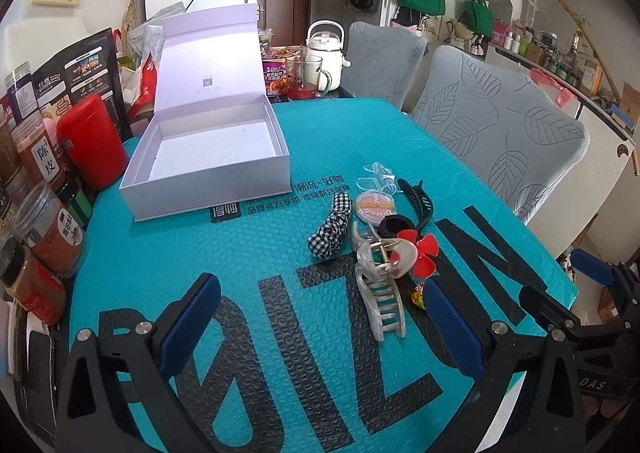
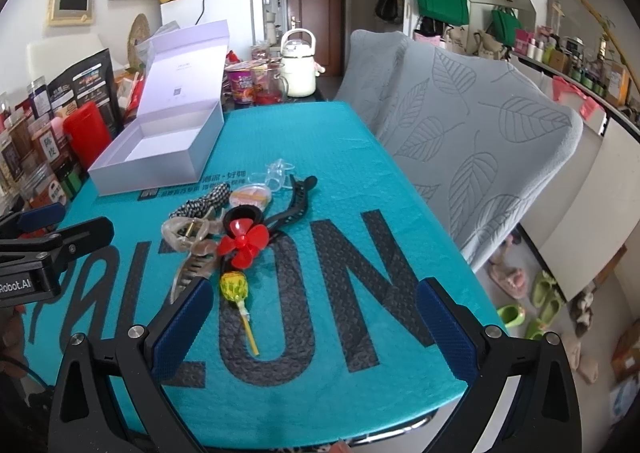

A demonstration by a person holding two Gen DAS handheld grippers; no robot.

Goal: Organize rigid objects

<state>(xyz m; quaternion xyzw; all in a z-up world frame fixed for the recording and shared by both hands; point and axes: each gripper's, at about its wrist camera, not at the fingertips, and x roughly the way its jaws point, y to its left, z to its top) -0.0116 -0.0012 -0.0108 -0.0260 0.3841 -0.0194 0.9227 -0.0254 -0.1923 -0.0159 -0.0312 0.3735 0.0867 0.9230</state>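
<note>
Both grippers hover low over teal mat (image 1: 248, 253), jaws wide apart, nothing held: left gripper (image 1: 320, 317), right gripper (image 2: 316, 317). Hair-accessory pile sits mid-mat, w/ pearly claw clip (image 1: 378, 289), red flower clip (image 2: 244, 239), checkered scrunchie (image 1: 332, 227), black clip (image 2: 296, 201) all touching or overlapping; lollipop (image 2: 236, 289) lies at pile's near edge, btwn right gripper's fingers. White box (image 1: 208, 157) stands open, lid up, well apart at mat's far-left corner.
</note>
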